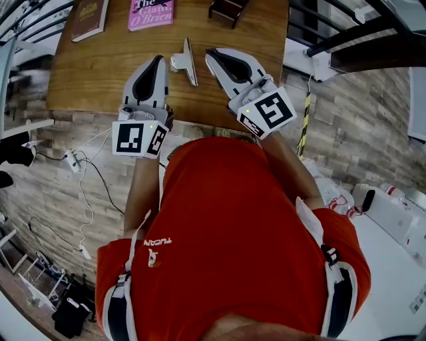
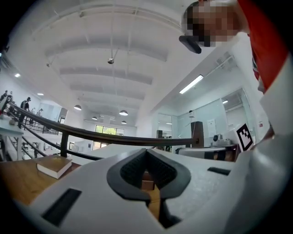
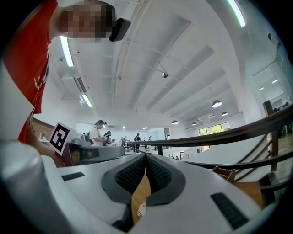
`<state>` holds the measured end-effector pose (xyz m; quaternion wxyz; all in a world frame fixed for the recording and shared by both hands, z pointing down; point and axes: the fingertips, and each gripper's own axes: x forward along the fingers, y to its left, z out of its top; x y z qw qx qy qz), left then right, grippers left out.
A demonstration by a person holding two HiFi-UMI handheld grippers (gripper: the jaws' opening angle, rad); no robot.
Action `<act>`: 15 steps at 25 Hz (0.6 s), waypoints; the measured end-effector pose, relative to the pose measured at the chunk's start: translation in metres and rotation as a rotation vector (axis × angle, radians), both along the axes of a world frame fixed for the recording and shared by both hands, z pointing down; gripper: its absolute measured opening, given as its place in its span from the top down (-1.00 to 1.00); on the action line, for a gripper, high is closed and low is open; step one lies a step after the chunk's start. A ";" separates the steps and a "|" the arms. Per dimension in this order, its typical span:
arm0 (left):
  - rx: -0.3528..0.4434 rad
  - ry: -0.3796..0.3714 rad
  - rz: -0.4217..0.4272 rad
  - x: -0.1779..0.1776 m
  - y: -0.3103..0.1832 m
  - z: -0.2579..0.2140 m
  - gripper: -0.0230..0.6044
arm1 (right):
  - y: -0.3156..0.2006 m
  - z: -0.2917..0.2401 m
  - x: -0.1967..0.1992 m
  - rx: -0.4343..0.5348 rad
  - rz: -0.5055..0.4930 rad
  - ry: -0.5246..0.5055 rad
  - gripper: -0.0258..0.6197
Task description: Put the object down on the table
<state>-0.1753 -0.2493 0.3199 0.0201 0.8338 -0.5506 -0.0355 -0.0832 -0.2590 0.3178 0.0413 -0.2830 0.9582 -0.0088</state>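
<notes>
Wooden counter point(image 1: 100, 73), brown grain, seen steeply from above, its near edge at the person's red shirt point(image 1: 226, 226). Item of the task: one metal clip point(image 1: 185, 61), silver, lying flat on the bare wood near that edge, held by nothing. Left hand-held gripper point(image 1: 158, 60): white body with black jaw lining, resting on the counter just left of the clip, tips level with it and apart from it; jaws fully together, ribbed pads point(image 2: 132, 170) meeting at the tip, nothing between them. Right hand-held gripper point(image 1: 212, 53): same make, just right of the clip, angled so that its tips lean toward the clip without touching it; jaws likewise pressed together, pads point(image 3: 130, 176) meeting at the tip, empty. Each carries a marker cube at its rear, nearer the person than the clip: left cube point(image 1: 140, 138), right cube point(image 1: 269, 112). Brown book point(image 1: 90, 18): beyond the clip and well to its left, lying flat at the far side of the counter. Pink book point(image 1: 151, 13): beyond the clip, slightly left, beside the brown book. Dark wooden piece point(image 1: 228, 9): beyond the clip, slightly right, cut off by the frame; kind cannot be told. White cables point(image 1: 83, 180): on the floor, below the counter edge, left of the clip.
</notes>
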 end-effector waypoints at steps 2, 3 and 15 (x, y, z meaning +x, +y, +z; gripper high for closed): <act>0.007 0.001 0.002 0.002 0.000 -0.004 0.90 | 0.002 -0.004 -0.001 0.011 -0.012 -0.003 0.84; 0.011 0.001 0.003 0.003 0.000 -0.006 0.90 | 0.003 -0.005 -0.001 0.017 -0.016 -0.004 0.84; -0.013 0.016 0.008 0.011 0.004 -0.002 0.90 | 0.009 0.000 0.000 0.015 -0.029 -0.001 0.84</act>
